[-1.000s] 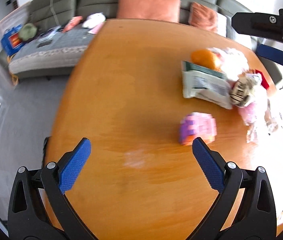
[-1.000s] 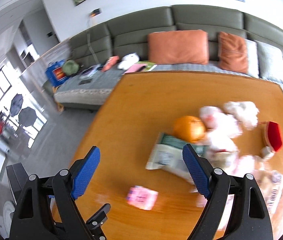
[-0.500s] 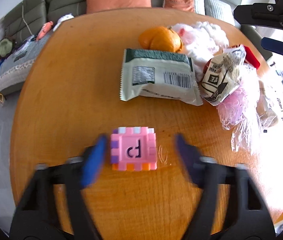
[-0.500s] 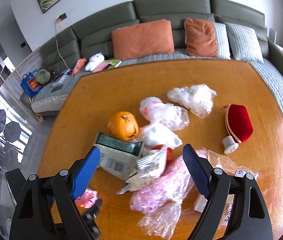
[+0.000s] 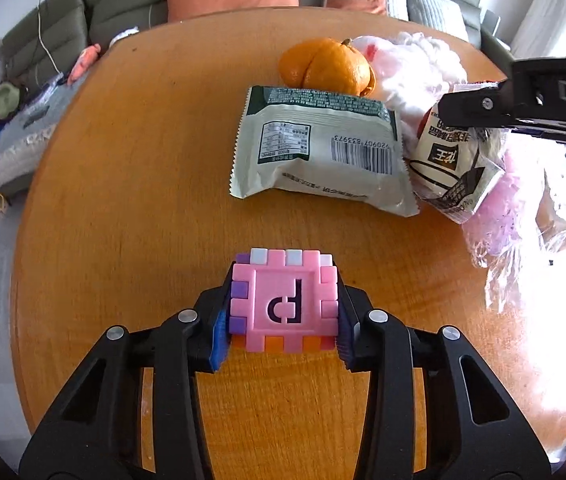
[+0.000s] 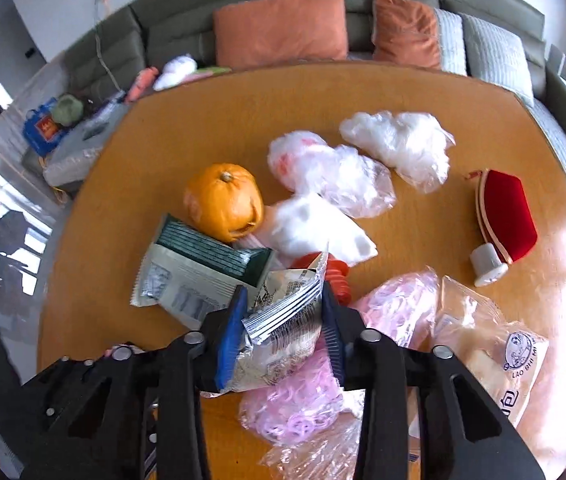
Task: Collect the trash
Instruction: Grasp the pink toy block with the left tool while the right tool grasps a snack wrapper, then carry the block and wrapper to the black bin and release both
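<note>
— What sits on the round orange-brown wooden surface (image 6: 211,128)?
— A peeled orange (image 6: 223,206), a green-and-white snack packet (image 5: 319,148), crumpled clear plastic bags (image 6: 399,144) and a red velvet pouch (image 6: 507,216).

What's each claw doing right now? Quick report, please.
Left gripper just closed on pink plastic puzzle cube. Right gripper just closed on crinkled silver snack wrapper. Nothing blocking on round wooden table.

The table (image 5: 131,184) is smooth, faintly glossy wood. The pink cube (image 5: 286,305) looks like matt moulded plastic. The green-edged wrapper (image 5: 319,152) has a satin plastic film; the crumpled packet (image 6: 283,320) shines like foil. The orange (image 6: 223,200) has dimpled skin, and the red case (image 6: 507,216) looks velvety.
</note>
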The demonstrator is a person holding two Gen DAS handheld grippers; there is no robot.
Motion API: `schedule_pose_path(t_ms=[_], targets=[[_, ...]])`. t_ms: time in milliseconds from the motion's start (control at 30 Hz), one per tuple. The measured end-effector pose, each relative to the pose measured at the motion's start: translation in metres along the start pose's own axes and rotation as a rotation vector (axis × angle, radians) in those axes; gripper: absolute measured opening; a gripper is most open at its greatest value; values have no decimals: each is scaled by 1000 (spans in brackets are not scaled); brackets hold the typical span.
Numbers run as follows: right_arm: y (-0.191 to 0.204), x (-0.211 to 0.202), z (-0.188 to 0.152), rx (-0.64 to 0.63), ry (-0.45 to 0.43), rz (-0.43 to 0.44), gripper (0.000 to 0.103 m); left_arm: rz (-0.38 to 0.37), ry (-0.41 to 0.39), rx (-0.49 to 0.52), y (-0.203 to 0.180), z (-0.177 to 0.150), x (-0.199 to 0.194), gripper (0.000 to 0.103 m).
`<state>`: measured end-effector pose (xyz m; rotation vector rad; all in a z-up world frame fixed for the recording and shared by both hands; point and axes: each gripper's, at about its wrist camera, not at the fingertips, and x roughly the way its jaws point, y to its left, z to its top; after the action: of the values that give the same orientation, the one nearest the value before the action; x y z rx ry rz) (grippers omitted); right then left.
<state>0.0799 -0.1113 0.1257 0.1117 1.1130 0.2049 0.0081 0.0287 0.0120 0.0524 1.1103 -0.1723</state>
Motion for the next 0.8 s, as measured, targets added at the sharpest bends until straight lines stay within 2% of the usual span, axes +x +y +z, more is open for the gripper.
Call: schedule_pose_path(t_ms=[33, 267, 400, 633, 800], targets=[[1, -6, -1, -7, -19, -2, 32, -13, -3, -10, 1, -1, -1, 40], [11, -47, -5, -11, -95, 43, 32, -21, -53, -61, 23, -8, -32, 40], [35, -59, -3, -22, -102, 93, 32, -12, -86, -104, 40, -18, -55, 40], [118, -56, -12, -113, -86, 200, 32, 41, -126, -208, 100, -49, -91, 40], [194, -49, -26, -216, -58, 277, 32, 108, -139, -323, 162, -82, -112, 40]])
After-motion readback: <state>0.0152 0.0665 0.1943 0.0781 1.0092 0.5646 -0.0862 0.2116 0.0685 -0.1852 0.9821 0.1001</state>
